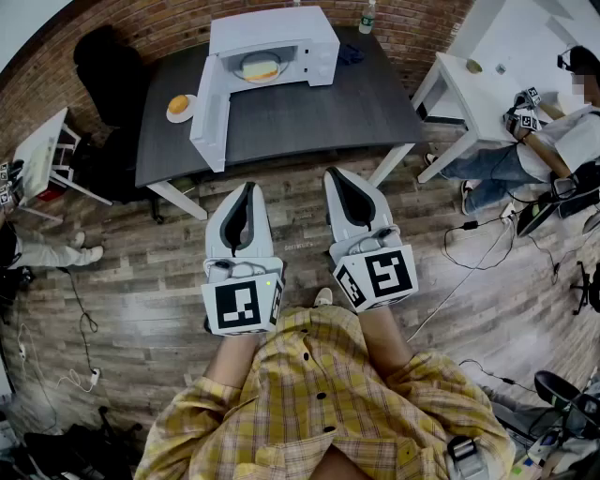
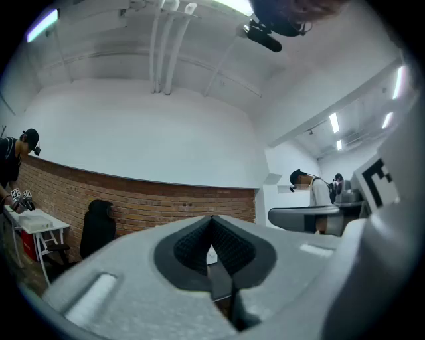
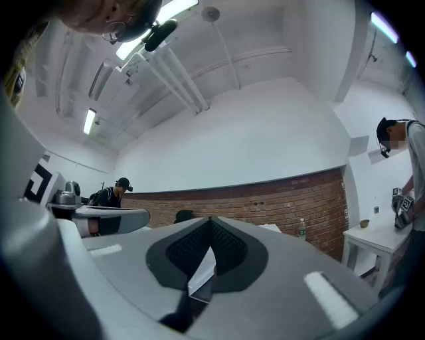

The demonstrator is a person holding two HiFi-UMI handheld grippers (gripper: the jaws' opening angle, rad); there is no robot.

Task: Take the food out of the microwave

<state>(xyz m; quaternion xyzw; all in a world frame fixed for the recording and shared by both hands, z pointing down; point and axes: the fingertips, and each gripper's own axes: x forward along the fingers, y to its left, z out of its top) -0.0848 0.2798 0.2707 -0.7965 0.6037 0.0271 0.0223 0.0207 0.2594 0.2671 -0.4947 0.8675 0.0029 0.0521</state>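
I read the microwave (image 1: 272, 47) on the dark table (image 1: 309, 117); its door (image 1: 208, 117) stands swung open to its left; a bun on a plate (image 1: 178, 104) lies just beyond that door. The food (image 1: 260, 67) sits inside the microwave — pale bread with a yellow layer, on a white plate. The left gripper (image 1: 248, 190) and right gripper (image 1: 337, 178) hang well short of the microwave — jaws pressed together, empty.

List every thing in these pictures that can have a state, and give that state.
microwave door: swung open
food: inside the microwave, not yet taken out
bun: on a plate on the table, outside the microwave
bottle: upright
left gripper: shut, empty
right gripper: shut, empty
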